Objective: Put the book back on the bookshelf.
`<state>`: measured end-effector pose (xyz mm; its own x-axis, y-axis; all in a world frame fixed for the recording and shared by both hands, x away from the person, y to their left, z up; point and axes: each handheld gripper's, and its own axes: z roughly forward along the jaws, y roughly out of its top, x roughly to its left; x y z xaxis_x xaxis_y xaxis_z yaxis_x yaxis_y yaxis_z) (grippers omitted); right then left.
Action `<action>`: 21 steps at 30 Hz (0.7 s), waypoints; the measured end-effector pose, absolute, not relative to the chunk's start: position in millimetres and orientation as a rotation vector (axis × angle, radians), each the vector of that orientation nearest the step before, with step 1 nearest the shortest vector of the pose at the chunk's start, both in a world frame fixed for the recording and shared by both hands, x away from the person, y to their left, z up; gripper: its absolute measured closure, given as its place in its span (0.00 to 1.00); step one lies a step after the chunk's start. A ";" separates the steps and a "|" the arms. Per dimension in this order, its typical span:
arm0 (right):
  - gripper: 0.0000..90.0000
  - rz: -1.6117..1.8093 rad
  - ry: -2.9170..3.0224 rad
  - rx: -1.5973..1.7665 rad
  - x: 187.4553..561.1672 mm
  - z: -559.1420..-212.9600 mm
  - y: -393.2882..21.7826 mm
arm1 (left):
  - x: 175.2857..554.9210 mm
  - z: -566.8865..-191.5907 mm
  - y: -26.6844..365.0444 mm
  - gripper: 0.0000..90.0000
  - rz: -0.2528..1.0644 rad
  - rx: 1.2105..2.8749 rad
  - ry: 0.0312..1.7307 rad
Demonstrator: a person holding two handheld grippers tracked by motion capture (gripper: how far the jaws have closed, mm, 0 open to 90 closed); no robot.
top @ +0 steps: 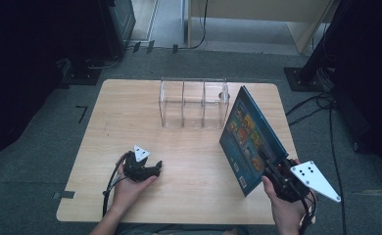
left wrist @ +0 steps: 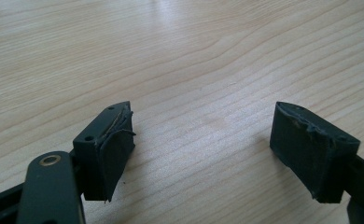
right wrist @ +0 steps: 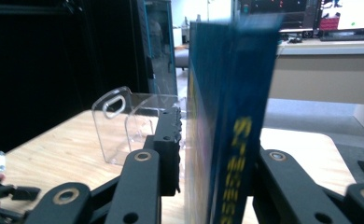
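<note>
right gripper (top: 273, 169) pinching one blue book (top: 250, 139); left gripper (top: 155, 168) spread, one clear three-slot organizer (top: 194, 104)

We read this as a lab or test room. A small wooden table (top: 189, 161) stands alone on grey carpet (top: 42, 147) marked with black tape (top: 82, 112). Cables (top: 321, 105) run across the floor to dark stand bases (top: 304, 78). Behind, in the right gripper view, we note a long desk (right wrist: 320, 70) carrying lit monitors (right wrist: 348, 14).
</note>
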<state>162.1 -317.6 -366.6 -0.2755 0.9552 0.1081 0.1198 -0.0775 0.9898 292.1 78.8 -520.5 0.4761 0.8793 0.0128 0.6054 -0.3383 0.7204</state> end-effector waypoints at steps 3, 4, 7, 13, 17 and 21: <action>0.84 1.462 1.455 1.200 160.5 -362.3 -318.8 | 292.0 -520.4 78.9 0.24 0.536 2.070 1.225; 0.84 1.465 1.458 1.198 159.8 -361.0 -318.7 | 292.0 -520.4 78.9 0.24 0.536 2.070 1.224; 0.83 1.476 1.458 1.189 157.9 -357.1 -318.6 | 292.0 -520.3 78.9 0.24 0.536 2.070 1.225; 0.91 1.471 1.478 1.184 158.0 -353.5 -319.0 | 292.1 -520.3 78.9 0.24 0.535 2.070 1.225; 0.91 1.486 1.508 1.174 159.1 -352.5 -321.0 | 292.1 -520.3 78.8 0.24 0.535 2.070 1.225; 0.92 1.446 1.515 1.155 158.7 -351.7 -319.6 | 292.1 -520.3 78.8 0.24 0.535 2.070 1.225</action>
<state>158.7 -319.6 -351.7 -0.3283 0.9417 0.0741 0.1179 -0.0369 0.9923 292.1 78.8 -520.3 0.4765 0.8791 0.0132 0.6069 -0.3397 0.7185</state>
